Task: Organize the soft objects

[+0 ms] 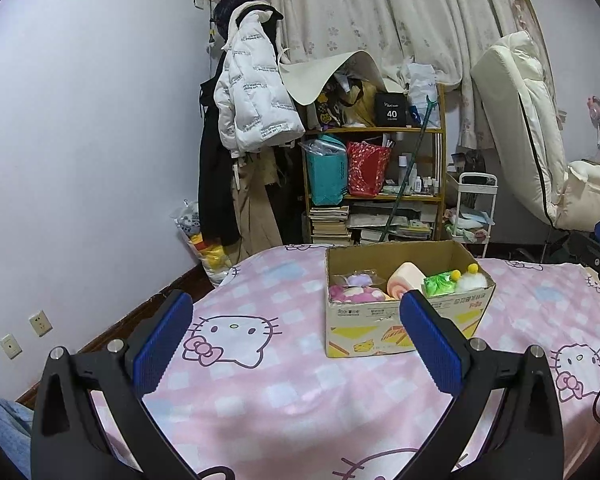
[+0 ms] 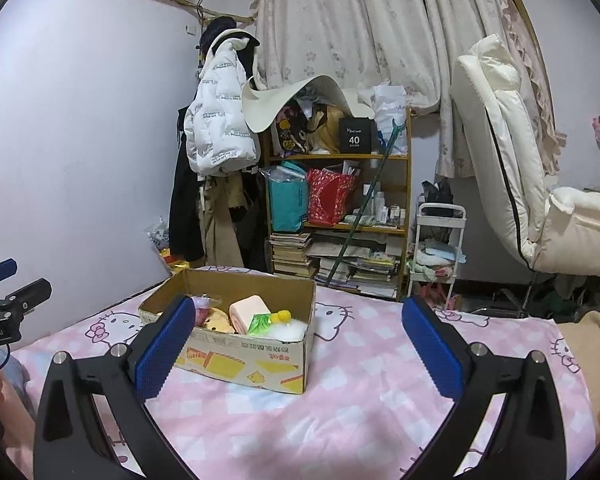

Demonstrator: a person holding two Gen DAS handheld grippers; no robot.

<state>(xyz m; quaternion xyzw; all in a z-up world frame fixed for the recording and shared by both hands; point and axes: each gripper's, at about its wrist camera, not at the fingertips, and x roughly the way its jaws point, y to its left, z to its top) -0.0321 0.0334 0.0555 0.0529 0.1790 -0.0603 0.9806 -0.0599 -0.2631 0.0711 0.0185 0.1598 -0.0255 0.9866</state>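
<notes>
At the bottom of the left wrist view the left gripper (image 1: pixel 296 338), black-armed with ribbed blue pads, stands spread wide with nothing between its fingers; it hangs above the pink checked cat-print bedspread (image 1: pixel 284 404), pointed toward the box. The right gripper (image 2: pixel 298 340) fills the bottom of its own view the same way, jaws parted and empty, held over the same cloth. Both look parked at a ready height, I'd say, so either can reach in without knocking the box.

A little farther, just right of centre in the left view and left of centre in the right view, sits the open brown cardboard box with yellow printing (image 1: pixel 364 334) on the bedspread. The soft things already lie inside it: a pink and purple plush bundle (image 1: pixel 354 292) at the left end, a peach-pink roll-shaped squishy (image 1: pixel 406 278) leaning in the middle, a green wrapped packet (image 1: pixel 440 284) beside it, and a white fluffy ball with yellow pompoms (image 1: pixel 470 278) at the right end. No soft item shows loose on the bed, so the sorting seems largely done, or about to be redone from the box.

Beyond the bed, at centre frame, stands a crowded wooden shelf of bags and books (image 1: pixel 380 184), a white puffer jacket (image 1: pixel 252 92) hanging to its left, and pale floral curtains (image 1: pixel 380 12) across the top.
</notes>
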